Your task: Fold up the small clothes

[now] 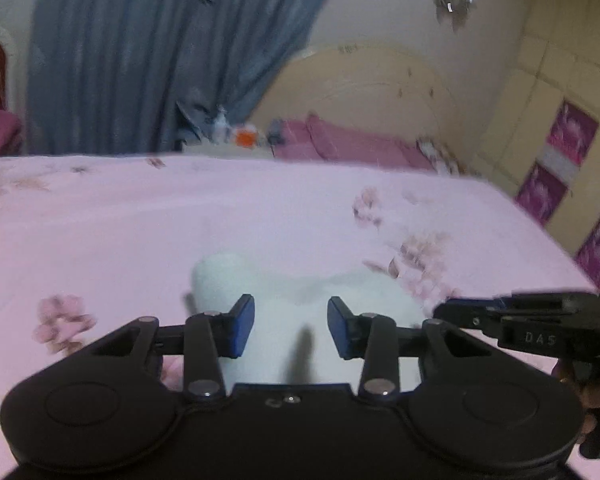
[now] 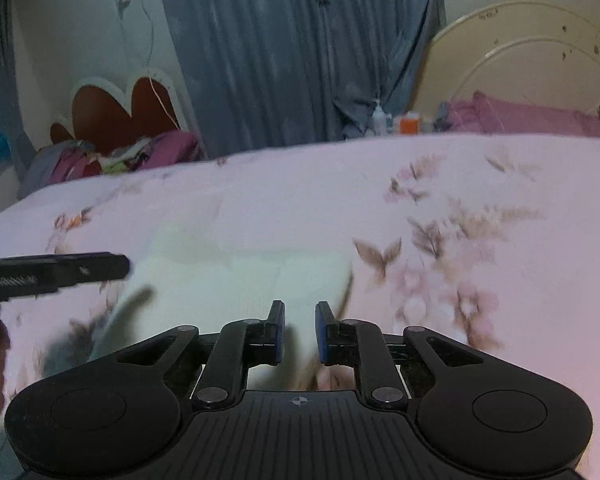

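Observation:
A small white garment (image 1: 300,300) lies on the pink flowered bedsheet (image 1: 140,220). My left gripper (image 1: 291,326) hovers just above its near part, blue pads well apart, open, with only cloth beneath them. In the right wrist view the same white garment (image 2: 228,280) spreads leftward. My right gripper (image 2: 300,332) stands at its right edge, jaws narrow, with a strip of white cloth running up between the pads, shut on it. Each gripper shows side-on in the other's view: the right gripper (image 1: 444,312) at the right, the left gripper (image 2: 120,266) at the left.
The bed fills both views, with purple pillows (image 1: 352,144) and a cream headboard (image 1: 380,80) at its far end. Blue curtains (image 2: 300,40) hang behind. A bedside stand with bottles (image 2: 396,122) sits past the far edge. A pile of clothes (image 2: 116,160) lies at the far left.

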`<action>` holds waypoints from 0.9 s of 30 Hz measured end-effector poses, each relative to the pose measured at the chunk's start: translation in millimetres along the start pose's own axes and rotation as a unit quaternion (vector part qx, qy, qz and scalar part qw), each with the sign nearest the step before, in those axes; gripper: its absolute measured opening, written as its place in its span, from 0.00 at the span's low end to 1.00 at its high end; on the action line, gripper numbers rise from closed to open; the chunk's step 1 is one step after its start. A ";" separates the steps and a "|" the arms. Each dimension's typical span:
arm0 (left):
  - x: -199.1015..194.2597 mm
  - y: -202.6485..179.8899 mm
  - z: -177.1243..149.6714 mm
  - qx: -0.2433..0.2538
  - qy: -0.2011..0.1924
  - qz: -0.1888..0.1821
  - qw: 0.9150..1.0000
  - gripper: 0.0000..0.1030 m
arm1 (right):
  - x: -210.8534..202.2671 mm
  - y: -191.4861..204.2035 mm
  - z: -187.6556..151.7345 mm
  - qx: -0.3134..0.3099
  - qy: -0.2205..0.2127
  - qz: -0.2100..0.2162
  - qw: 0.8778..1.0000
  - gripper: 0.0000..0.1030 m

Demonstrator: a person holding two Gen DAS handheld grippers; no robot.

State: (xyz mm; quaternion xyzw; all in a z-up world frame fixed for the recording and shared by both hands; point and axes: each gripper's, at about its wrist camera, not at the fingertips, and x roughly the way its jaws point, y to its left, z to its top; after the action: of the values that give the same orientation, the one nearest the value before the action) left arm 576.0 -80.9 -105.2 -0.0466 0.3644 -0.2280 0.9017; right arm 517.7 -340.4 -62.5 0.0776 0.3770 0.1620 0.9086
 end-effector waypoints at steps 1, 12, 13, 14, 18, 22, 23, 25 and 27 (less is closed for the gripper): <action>19.7 4.4 -0.7 -0.002 0.032 0.005 0.999 0.39 | 14.3 1.0 0.6 -0.010 0.017 0.000 1.000 0.15; 31.9 3.5 -5.0 0.022 0.032 0.039 0.999 0.42 | 53.7 -7.1 -4.7 -0.012 0.067 -0.022 0.997 0.15; 31.9 -0.3 -3.1 0.033 0.035 0.043 0.998 0.42 | 56.5 -10.3 -5.3 -0.009 0.058 -0.021 0.998 0.15; 29.9 -4.0 -1.8 0.043 0.038 0.048 0.997 0.42 | 57.0 -13.4 -2.8 0.001 0.061 -0.018 0.998 0.15; -11.9 -3.0 -10.8 0.035 0.012 0.017 0.999 0.40 | 30.4 -8.8 2.9 0.004 0.034 -0.023 0.999 0.16; -34.2 8.3 -36.5 -0.005 0.007 -0.007 1.000 0.39 | -1.6 -16.4 -9.3 0.060 0.032 0.027 0.997 0.49; -33.9 10.3 -42.5 -0.013 0.015 -0.009 1.000 0.40 | -8.6 -17.0 -14.5 0.071 0.031 0.039 0.996 0.56; -27.1 11.8 -53.6 -0.019 0.035 0.000 0.999 0.40 | -21.2 -18.7 -23.8 0.085 0.038 0.054 0.994 0.55; -25.3 13.7 -59.3 -0.034 0.029 0.001 0.999 0.42 | -26.2 -11.3 -37.2 0.080 0.047 0.053 0.994 0.54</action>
State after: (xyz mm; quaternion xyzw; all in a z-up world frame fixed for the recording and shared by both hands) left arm 525.0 -52.6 -135.8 -0.0704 0.3981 -0.2161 0.8888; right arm 476.5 -359.6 -74.4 0.1622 0.4260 0.1832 0.8710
